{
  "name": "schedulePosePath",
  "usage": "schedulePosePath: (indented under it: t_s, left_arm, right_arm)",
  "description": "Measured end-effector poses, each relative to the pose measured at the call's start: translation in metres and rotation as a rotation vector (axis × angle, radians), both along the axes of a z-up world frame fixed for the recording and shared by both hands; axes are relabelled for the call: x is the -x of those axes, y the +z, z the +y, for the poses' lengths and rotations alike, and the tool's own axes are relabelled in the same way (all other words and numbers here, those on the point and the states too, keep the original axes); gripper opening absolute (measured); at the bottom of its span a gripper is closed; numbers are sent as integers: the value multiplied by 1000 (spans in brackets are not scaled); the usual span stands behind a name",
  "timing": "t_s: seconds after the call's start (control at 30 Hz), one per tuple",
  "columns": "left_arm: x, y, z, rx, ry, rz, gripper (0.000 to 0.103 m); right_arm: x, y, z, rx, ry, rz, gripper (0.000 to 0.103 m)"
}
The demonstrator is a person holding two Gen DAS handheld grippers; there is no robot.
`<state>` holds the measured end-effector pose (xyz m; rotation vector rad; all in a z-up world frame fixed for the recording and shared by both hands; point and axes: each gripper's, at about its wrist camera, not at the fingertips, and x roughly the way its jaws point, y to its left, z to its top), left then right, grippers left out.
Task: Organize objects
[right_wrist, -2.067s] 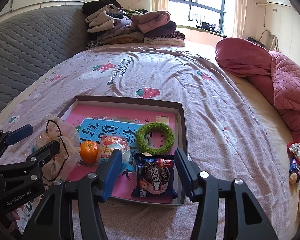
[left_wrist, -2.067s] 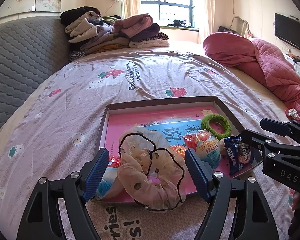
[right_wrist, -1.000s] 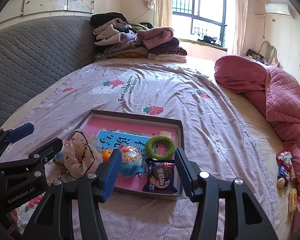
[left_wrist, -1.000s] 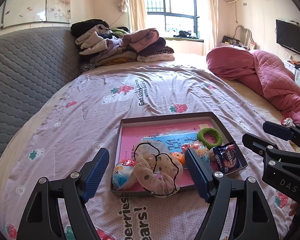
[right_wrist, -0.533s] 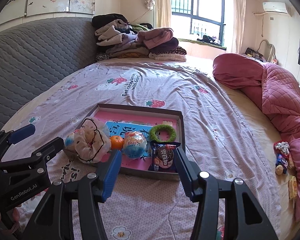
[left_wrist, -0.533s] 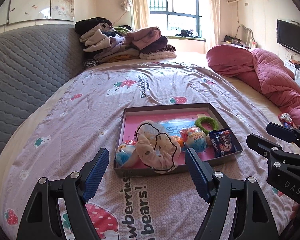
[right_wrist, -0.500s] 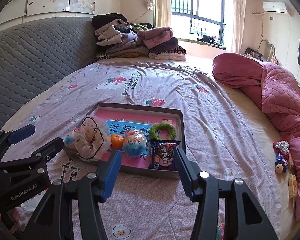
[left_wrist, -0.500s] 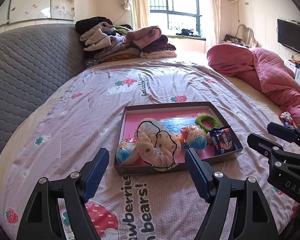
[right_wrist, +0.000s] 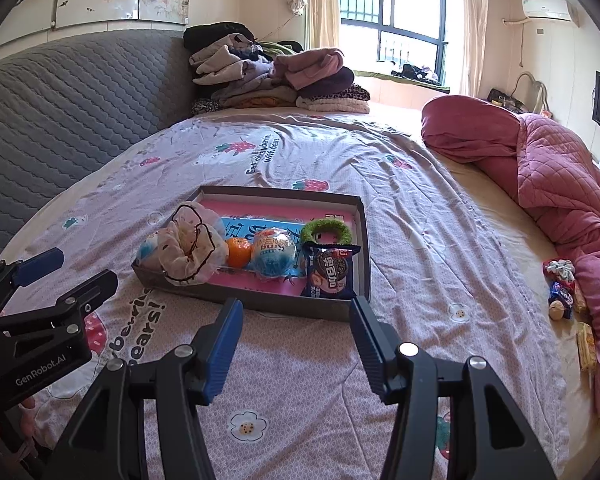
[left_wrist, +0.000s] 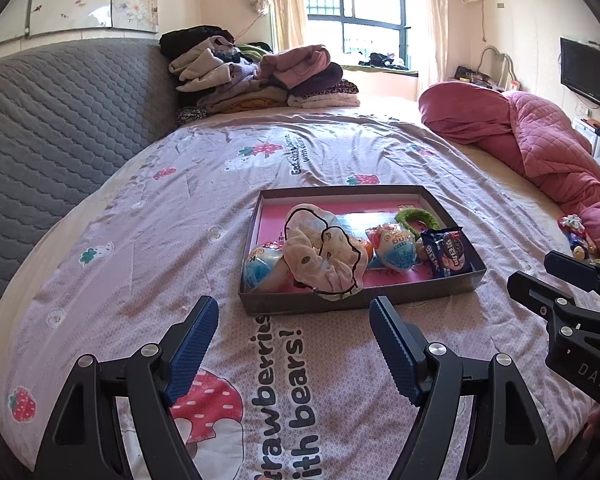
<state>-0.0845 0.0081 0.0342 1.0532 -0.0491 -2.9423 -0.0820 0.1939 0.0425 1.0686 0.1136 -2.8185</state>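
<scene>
A shallow grey box (left_wrist: 360, 299) (right_wrist: 260, 302) with a pink floor lies on the bed. It holds a cream scrunchie (left_wrist: 324, 256) (right_wrist: 188, 248), a small orange (right_wrist: 238, 252), a blue and orange snack ball (left_wrist: 394, 246) (right_wrist: 274, 252), a green ring (left_wrist: 420, 218) (right_wrist: 326, 232) and a dark cookie packet (left_wrist: 446, 254) (right_wrist: 332, 274). My left gripper (left_wrist: 294, 322) stands open and empty, short of the box's near wall. My right gripper (right_wrist: 296, 322) is also open and empty, just in front of the box. Each gripper shows at the edge of the other's view.
The purple strawberry bedsheet (left_wrist: 180, 220) spreads all around the box. A pile of folded clothes (left_wrist: 260, 76) sits at the far end, beside a grey quilted headboard (left_wrist: 60, 120). A pink quilt (right_wrist: 560, 184) and a few small items (right_wrist: 564, 288) lie at the right.
Both grippers have drawn back from the box, which now looks smaller and farther off. Nothing in the box has shifted, and both stay open.
</scene>
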Motion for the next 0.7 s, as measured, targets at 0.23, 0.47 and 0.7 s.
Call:
schedulePosePath:
  t_s: [0.23, 0.47, 0.7]
  left_arm:
    - [-10, -14, -2, -7, -4, -8, 79]
    - [-13, -37, -5, -26, 0, -21, 79]
    - [-14, -55, -6, -27, -3, -33, 79]
  right_arm:
    - [-8, -15, 3, 4, -12, -10, 54]
    - [-14, -45, 7, -9, -17, -25, 54]
    - [-18, -66, 9, 2, -17, -36, 54]
